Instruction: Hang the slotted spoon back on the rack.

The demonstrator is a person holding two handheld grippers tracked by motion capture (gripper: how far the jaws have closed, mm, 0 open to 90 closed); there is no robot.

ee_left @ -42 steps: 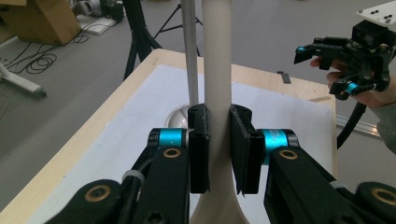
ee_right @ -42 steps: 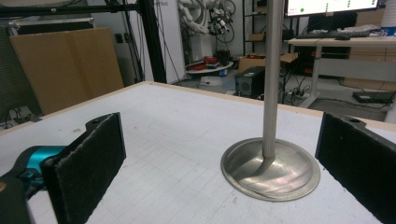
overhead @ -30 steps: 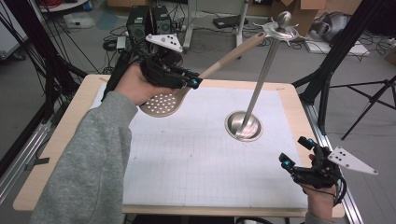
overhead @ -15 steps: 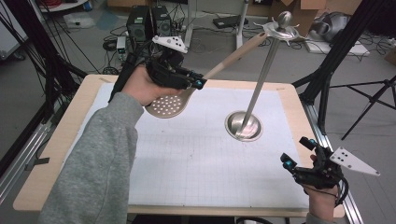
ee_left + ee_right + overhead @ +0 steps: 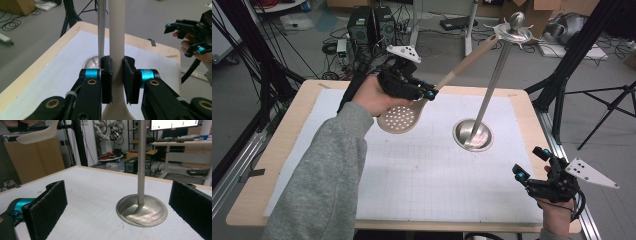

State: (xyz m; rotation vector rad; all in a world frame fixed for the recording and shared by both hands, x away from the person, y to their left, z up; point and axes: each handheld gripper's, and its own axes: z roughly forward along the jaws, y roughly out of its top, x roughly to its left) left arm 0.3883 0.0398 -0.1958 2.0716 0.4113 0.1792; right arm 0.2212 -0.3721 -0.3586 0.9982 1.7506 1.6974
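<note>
Left tool (image 5: 419, 92) clamped on the handle of the slotted spoon (image 5: 401, 119) — spoon held above the desk (image 5: 302, 107) at 11 o'clock, its handle tip up by the top of the metal stand (image 5: 474, 134). Right tool (image 5: 532, 172) at 4 o'clock — jaws wide apart, gripping nothing.
</note>
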